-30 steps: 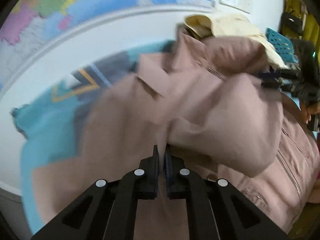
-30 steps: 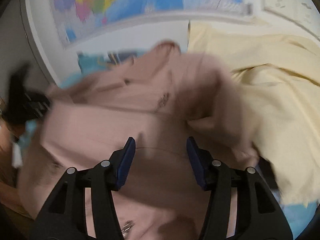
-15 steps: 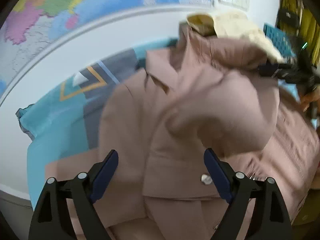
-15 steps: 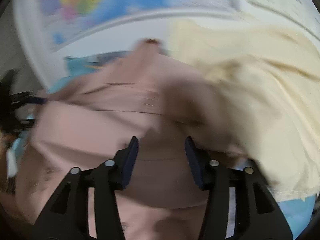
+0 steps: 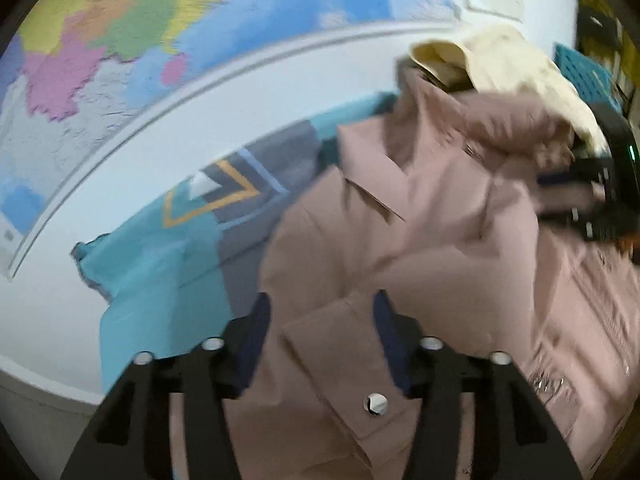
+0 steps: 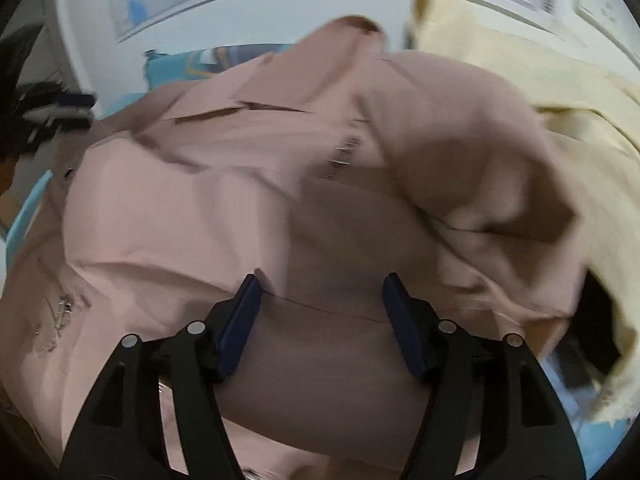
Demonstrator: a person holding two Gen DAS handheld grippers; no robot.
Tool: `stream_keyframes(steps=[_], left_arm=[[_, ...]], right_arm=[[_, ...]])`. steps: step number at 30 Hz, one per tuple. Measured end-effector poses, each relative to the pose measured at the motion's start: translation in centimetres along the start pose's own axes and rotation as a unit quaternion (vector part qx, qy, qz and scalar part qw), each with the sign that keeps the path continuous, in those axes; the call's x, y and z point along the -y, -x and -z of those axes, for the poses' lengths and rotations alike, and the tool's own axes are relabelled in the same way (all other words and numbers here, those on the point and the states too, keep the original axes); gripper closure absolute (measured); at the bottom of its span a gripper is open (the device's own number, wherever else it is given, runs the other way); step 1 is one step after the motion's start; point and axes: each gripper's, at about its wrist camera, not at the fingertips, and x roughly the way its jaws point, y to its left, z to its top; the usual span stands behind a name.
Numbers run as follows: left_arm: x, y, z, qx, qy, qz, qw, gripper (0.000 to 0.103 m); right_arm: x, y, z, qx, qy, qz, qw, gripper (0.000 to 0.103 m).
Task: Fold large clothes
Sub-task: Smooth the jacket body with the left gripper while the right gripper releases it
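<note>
Pink jacket (image 5: 420,240) released, left fingers (image 5: 256,328) reopened

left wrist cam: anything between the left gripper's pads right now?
Yes: in the left wrist view the pink jacket's snap-buttoned cuff lies between the left gripper pads, ungripped. Its jaws have just been closing from wider.

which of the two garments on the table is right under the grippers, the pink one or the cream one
The dusty pink jacket, the one with a collar, zipper and snap button. Both open grippers hover over it. The cream garment lies bunched farther back by the wall, partly beneath the pink one.
</note>
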Motion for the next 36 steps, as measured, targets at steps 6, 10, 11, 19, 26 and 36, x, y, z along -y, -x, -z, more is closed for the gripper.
stream_keyframes(steps=[6,10,11,19,26,36], left_arm=[[-3.5,2.7,2.1,0.042,0.061,-0.013,0.9972,0.026],[-7.3,5.5,5.7,0.061,0.12,-0.042,0.99,0.025],[-8.2,6.0,7.0,0.061,0.136,-0.05,0.9876,0.025],[-9.9,4.3,14.5,0.032,0.203,-0.043,0.9777,0.013],[-7.6,0.5,15.9,-0.008,0.161,-0.045,0.9859,0.009],[-10.7,4.3,16.0,0.059,0.254,-0.103,0.9598,0.098]], right_arm=[[0.5,1.7,0.2,-0.005,-0.023,0.001,1.0,0.041],[-3.2,4.2,-1.4,0.048,0.009,-0.066,0.997,0.038],[-5.0,4.5,-2.1,0.059,0.032,-0.086,0.994,0.033],[-13.5,-1.1,-6.0,0.045,0.121,-0.1,0.987,0.028],[-9.3,-3.6,-5.4,0.007,0.045,-0.081,0.996,0.081],[-9.4,-0.4,-4.0,0.032,0.029,-0.099,0.994,0.041]])
